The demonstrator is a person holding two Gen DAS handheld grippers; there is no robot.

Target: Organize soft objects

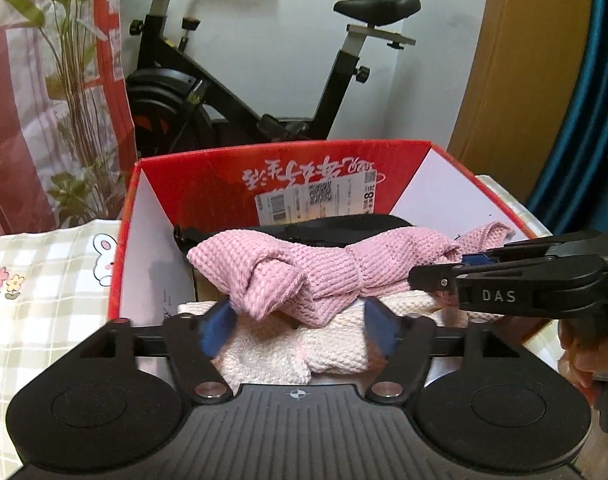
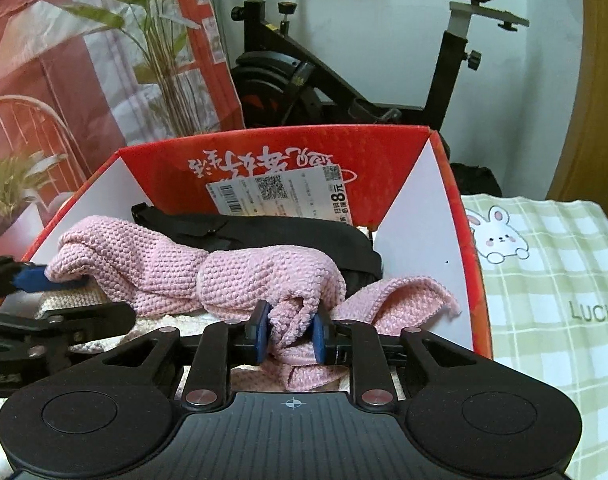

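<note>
While the pink knitted cloth lies draped across the top of the pile inside the red box, it sits there because the box is serving as the bin for the soft things. A cream cloth lies under it at the near wall of the box, and a black bag lies behind it toward the far wall with the label. The box stands on a surface covered with a checked rabbit-print cloth.

Just inside the near wall, the left claw stands wide apart, its blue pads either side of the pink cloth's hanging fold without pressing it (so nothing is held there). The right claw is nearly closed, pinching a bunched end of the pink cloth between its pads. That grip, I judge, serves to settle the end down into the box.
</note>
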